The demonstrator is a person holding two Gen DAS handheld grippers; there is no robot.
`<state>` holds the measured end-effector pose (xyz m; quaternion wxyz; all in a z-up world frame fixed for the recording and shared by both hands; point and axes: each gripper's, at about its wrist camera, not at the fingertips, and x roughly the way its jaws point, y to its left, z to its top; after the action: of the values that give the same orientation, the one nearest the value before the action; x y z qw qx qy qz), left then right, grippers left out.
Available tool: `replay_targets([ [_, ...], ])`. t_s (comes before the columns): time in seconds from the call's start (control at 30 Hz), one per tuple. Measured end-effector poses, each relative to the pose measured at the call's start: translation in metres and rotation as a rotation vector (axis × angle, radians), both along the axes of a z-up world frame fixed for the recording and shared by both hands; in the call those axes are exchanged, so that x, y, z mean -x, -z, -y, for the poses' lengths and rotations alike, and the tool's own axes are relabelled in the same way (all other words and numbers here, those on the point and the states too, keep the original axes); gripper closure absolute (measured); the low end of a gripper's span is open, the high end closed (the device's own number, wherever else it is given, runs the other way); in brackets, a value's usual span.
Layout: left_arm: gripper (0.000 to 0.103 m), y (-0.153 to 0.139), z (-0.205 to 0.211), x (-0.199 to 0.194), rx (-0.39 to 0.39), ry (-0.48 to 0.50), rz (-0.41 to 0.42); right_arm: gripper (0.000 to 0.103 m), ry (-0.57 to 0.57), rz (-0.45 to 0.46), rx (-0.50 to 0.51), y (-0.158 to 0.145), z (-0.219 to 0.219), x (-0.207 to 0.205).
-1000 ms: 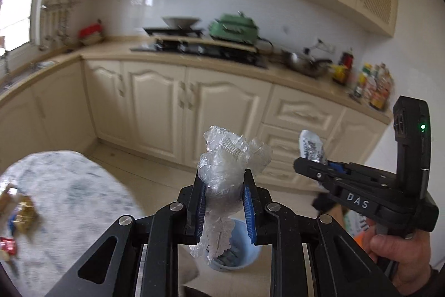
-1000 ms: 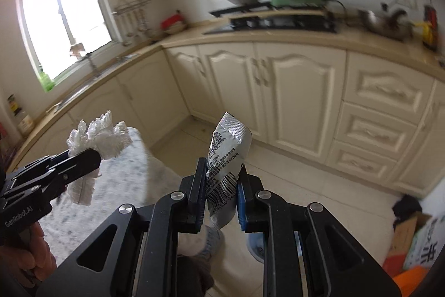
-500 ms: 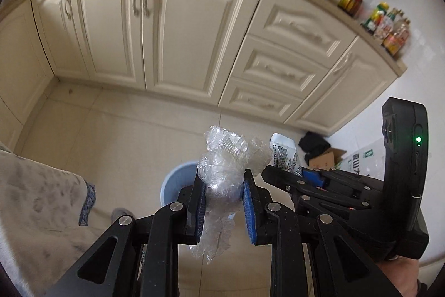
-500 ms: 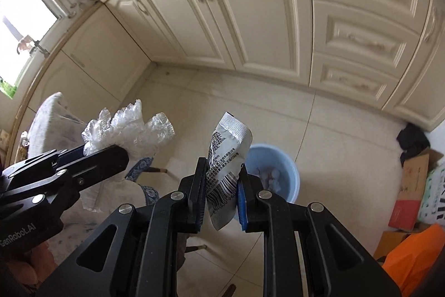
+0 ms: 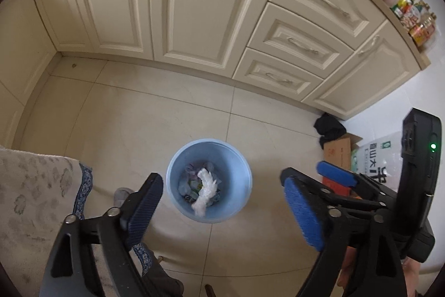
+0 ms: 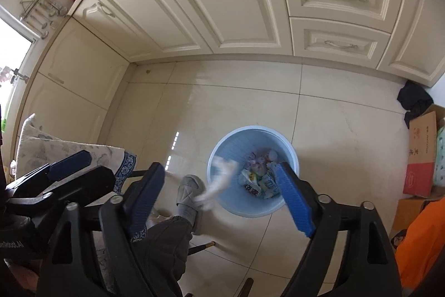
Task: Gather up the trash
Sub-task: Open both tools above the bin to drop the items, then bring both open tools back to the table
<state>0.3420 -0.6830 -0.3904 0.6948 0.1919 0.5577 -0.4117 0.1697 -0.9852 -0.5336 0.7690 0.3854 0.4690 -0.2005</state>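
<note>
Left gripper [image 5: 222, 210]: jaws wide and opening, nothing between the pads, pointed steeply down at the floor. Right gripper [image 6: 222, 199]: same, jaws spread and opening, no pad contact on anything.

Blue bin [image 5: 239, 157] sits on the tiled floor straight below, framed between the left gripper's fingers in the left wrist view. In the right wrist view the blue bin [image 6: 289, 146] is nearer that gripper's right finger, and the finger's tip overlaps its rim.

Crumpled clear plastic wrap [image 5: 205, 192]: in the left wrist view it shows white against the bin's opening, over the other trash. In the right wrist view the same wrap [image 6: 219, 180] is a motion-blurred white streak across the bin's left rim, so it looks airborne; can't tell whether it has landed. It's free of both tools.

Bin contents: mixed wrappers and small packets [image 6: 258, 180], some printed. Can't pick out one particular packet in the pile.

Right gripper also shows in the left wrist view, lower right, blue pads apart, green LED lit on its body. Left gripper shows at lower left of the right wrist view, pads apart.

Around the tools:
- Person's grey slipper [image 6: 189, 194] and dark trouser leg under the right gripper, just left of the bin.
- Patterned tablecloth [image 5: 30, 194] with a blue border to the left.
- Cream kitchen cabinets [image 5: 194, 4] ahead, beyond the bin.
- Cardboard box [image 5: 338, 153] and dark cloth on the floor to the right, well apart from the bin.
</note>
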Motion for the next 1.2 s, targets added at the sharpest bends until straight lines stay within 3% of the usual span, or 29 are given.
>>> replay_targets([
  [0.17, 0.01, -0.017, -0.004, 0.014, -0.006, -0.006, 0.091, 0.001, 0.021, -0.008, 0.024, -0.009, -0.001, 0.003],
  [0.3, 0.009, -0.043, -0.015, 0.032, 0.042, -0.028, 0.144, 0.0, 0.029, 0.013, 0.048, -0.026, -0.008, 0.005],
  [0.5, 0.008, -0.101, -0.074, 0.058, 0.154, -0.072, 0.248, 0.0, 0.038, 0.085, 0.12, -0.081, -0.032, 0.007],
  [0.83, 0.001, -0.199, -0.247, 0.094, 0.324, -0.274, 0.51, 0.0, -0.076, 0.284, 0.302, -0.212, -0.127, -0.019],
  [1.2, 0.001, -0.239, -0.455, 0.149, 0.384, -0.53, 0.7, 0.0, -0.353, 0.482, 0.401, -0.305, -0.28, -0.067],
])
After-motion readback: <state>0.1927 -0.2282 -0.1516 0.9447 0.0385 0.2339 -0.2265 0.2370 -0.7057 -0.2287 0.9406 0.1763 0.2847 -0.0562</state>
